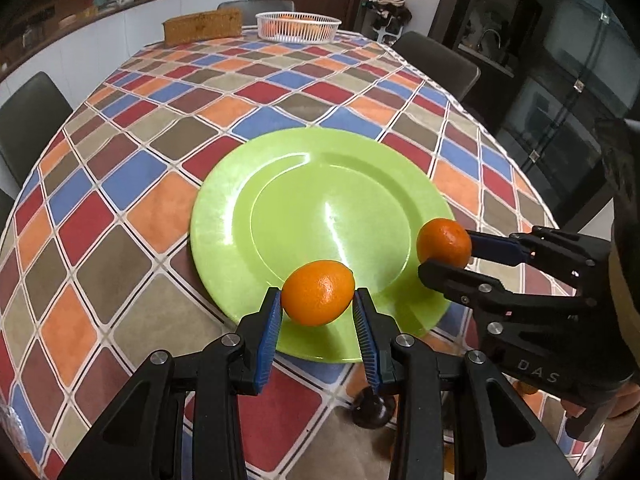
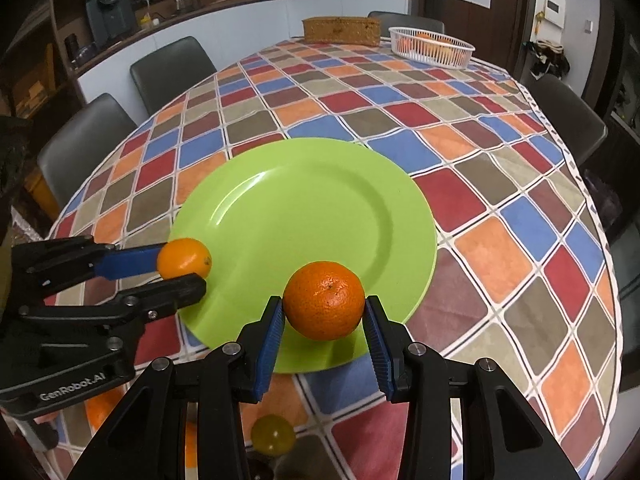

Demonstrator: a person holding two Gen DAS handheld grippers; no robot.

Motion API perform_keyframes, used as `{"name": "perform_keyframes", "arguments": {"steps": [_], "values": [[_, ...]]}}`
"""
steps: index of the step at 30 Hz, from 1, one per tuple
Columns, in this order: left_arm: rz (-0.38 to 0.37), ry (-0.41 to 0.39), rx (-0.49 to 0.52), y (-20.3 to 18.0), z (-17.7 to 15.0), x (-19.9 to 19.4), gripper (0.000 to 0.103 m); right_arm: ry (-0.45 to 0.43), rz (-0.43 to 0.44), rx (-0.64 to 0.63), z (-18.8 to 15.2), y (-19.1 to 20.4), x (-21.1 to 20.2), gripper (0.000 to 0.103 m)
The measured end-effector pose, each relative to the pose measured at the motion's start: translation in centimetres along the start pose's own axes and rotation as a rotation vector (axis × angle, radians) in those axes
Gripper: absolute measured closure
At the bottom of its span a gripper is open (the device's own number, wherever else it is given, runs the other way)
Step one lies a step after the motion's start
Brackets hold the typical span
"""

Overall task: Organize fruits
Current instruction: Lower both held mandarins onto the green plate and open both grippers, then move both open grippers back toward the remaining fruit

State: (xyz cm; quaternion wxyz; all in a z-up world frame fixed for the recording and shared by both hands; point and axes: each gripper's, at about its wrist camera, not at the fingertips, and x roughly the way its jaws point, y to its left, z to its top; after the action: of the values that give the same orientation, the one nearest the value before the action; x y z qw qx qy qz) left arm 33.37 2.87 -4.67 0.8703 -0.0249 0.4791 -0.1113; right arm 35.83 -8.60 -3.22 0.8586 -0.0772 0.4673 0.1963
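Your left gripper (image 1: 317,300) is clamped on the smooth orange (image 1: 318,293), your right gripper (image 2: 325,307) on the dimpled orange (image 2: 325,300). Both hang over the green plate (image 1: 320,168) rim near six o'clock; released there, either could roll onto the tablecloth (image 1: 132,184).

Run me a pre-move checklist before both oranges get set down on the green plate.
1. Left gripper clamped on its orange: ok.
2. Right gripper clamped on its darker orange: ok.
3. Green plate bare, room for both: ok.
4. Both fruits over the plate's near rim: ok.
5. The two grippers apart, not touching: ok.
6. Height of fruit above plate: cannot tell.
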Motion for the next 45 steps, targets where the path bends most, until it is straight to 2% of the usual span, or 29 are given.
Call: {"name": "perform_keyframes", "arguments": {"steps": [5,8,12,22,26,32,35,39,45], "values": [[0.003,0.015,0.002,0.2,0.4,0.3,0.067,0.016,0.002,-0.003,0.1,-0.1,0.7,0.062],[0.01,0.008,0.001,0.3,0.6,0.2,0.055,0.019,0.001,-0.002,0.1,-0.2,0.8,0.061],[0.028,-0.026,-0.003,0.5,0.5,-1.2,0.054,0.004,-0.009,0.007,0.0,-0.3,0.1,0.059],[0.069,-0.119,0.053,-2.0,-1.4,-6.4,0.052,-0.105,-0.005,0.013,-1.0,0.1,-5.4,0.059],[0.085,-0.16,0.059,-3.0,-2.1,-8.9,0.05,-0.153,-0.019,0.007,-1.9,0.5,-8.0,0.053],[0.075,-0.221,0.063,-4.8,-3.8,-11.9,0.041,-0.206,-0.025,0.009,-3.7,0.7,-11.3,0.053],[0.056,-0.24,0.062,-5.9,-4.8,-12.8,0.037,-0.226,-0.015,0.028,-4.8,0.5,-12.5,0.045],[0.038,-0.25,0.051,-7.1,-6.1,-13.5,0.034,-0.235,0.006,0.055,-6.3,0.0,-13.7,0.045],[0.032,-0.239,0.05,-8.7,-8.1,-13.3,0.034,-0.231,-0.02,0.074,-8.7,-0.7,-14.5,0.045]]}}
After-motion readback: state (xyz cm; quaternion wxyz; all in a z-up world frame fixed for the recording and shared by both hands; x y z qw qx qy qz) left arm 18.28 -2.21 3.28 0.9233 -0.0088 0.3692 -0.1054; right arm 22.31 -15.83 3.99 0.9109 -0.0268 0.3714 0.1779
